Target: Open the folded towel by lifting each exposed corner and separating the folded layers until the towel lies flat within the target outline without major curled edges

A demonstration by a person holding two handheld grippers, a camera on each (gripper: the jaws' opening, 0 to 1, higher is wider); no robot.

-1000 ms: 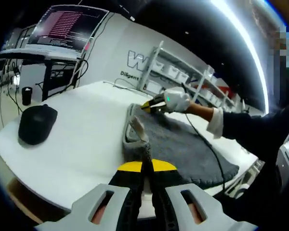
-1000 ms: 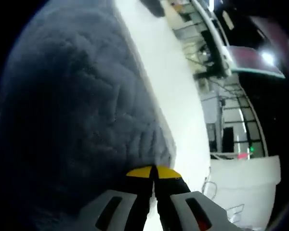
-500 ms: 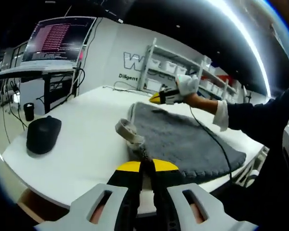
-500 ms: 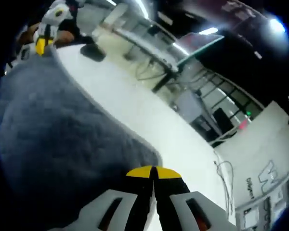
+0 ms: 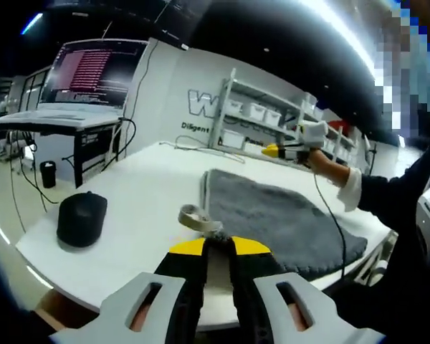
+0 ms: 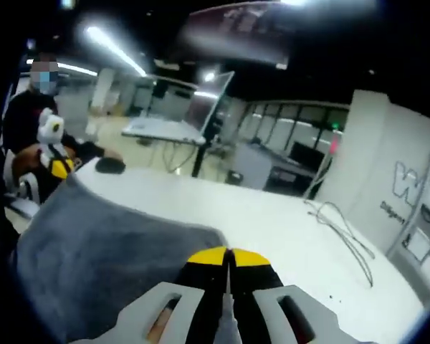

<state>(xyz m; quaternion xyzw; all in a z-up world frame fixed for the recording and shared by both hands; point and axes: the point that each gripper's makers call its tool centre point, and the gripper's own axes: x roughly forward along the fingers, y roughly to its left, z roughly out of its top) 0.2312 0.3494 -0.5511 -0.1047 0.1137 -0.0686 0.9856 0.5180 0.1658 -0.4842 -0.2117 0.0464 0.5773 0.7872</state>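
On the white table (image 5: 136, 186) the grey towel (image 5: 272, 215) lies spread as one broad sheet, its pale-bordered left edge (image 5: 205, 193) running away from the camera in the left gripper view. No target outline is discernible on the tabletop, so placement cannot be checked. Well apart to the left sits a black mouse-shaped object (image 5: 81, 217).

Left gripper (image 5: 213, 247): jaws nearly together, a thin gap between them. A pale label or hem loop (image 5: 196, 216) curls up just ahead of the tips; whether it is pinched, I cannot tell.

Right gripper (image 6: 228, 256): jaws pressed together at the towel's far corner, no cloth visibly between them. It also appears in the left gripper view (image 5: 283, 151), raised above the towel's far edge.

Risks, judged:
- Curled near corner stays curled if let go without tension.
- Any pull by the left gripper with the far corner free would drag the whole sheet.
- Trailing cable (image 5: 330, 222) across the towel could snag and rumple the pile.
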